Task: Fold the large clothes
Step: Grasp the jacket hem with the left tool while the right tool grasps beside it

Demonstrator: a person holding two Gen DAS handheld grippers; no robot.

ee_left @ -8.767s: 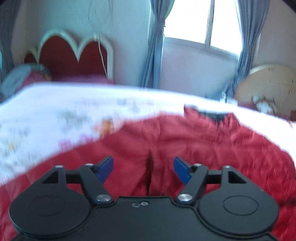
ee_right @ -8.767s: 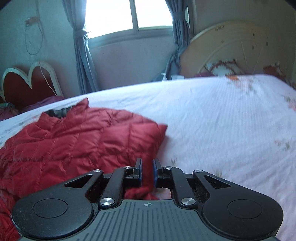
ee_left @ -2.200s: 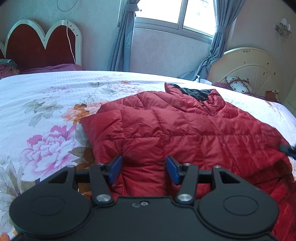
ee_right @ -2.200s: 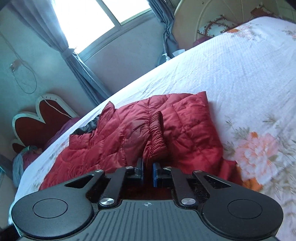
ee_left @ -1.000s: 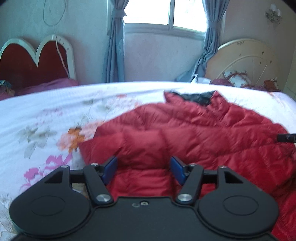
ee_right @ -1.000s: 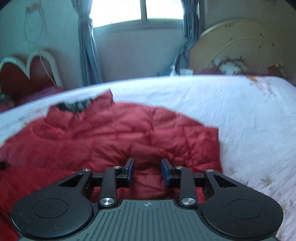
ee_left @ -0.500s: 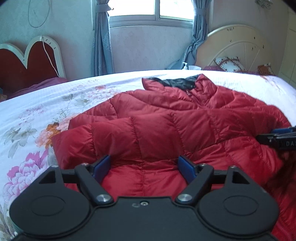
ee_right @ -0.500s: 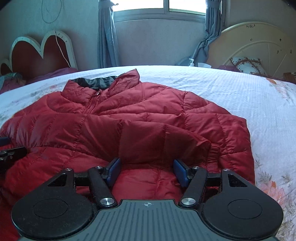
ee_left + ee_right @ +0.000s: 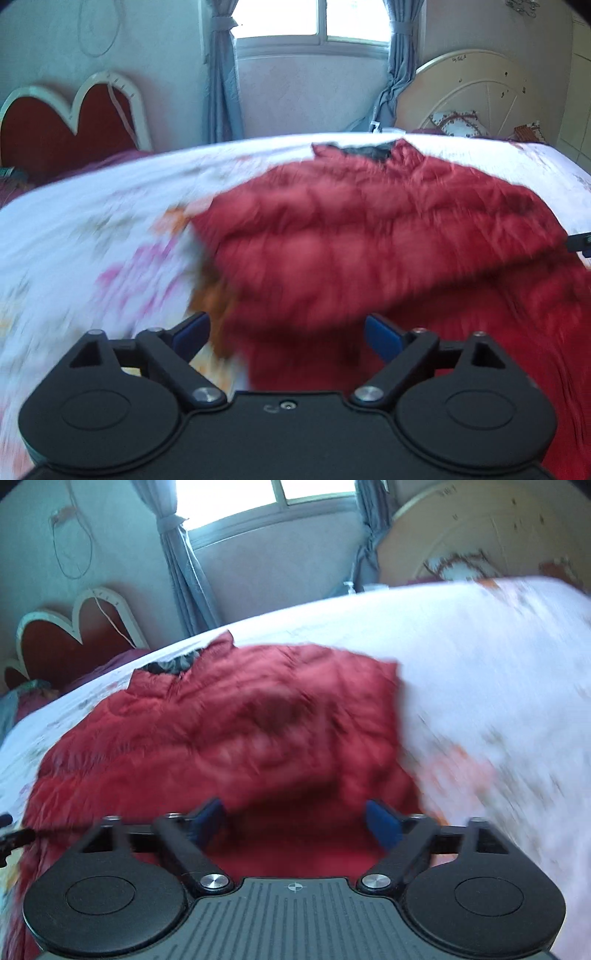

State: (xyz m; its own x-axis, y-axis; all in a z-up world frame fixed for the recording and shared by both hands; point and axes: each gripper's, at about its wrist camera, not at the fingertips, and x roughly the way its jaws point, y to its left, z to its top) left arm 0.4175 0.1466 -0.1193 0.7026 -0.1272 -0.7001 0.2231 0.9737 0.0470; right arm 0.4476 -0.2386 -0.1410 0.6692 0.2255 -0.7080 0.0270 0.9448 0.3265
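**Both grippers wide over the red jacket**

While both views were smeared with blur, I could still read the fabric: the red puffer jacket (image 9: 369, 236) was a glossy quilted shell, its padding stitched into soft horizontal bands, with a stand-up collar showing a dark lining (image 9: 364, 151) at the far end. It lay spread on the white bedspread (image 9: 92, 221), a cloth printed with pink and orange flowers. Behind the bed I saw a heart-shaped red headboard (image 9: 55, 125) with a pale border, a round cream headboard (image 9: 476, 92), grey-blue curtains (image 9: 221, 74) tied at the middle, and a bright window (image 9: 314, 18).

My left gripper (image 9: 286, 336) had its blue-padded fingers (image 9: 190, 332) spread wide, gripping nothing. The jacket's near left edge lay between and just beyond them, with the bedspread showing past the left finger.

My right gripper (image 9: 299, 818) was likewise spread wide and held nothing. The jacket's (image 9: 229, 738) near hem filled the gap between its fingers (image 9: 382, 821), and the garment's right edge ran just past the right finger. Whether either set of pads touched the cloth, I could not tell.
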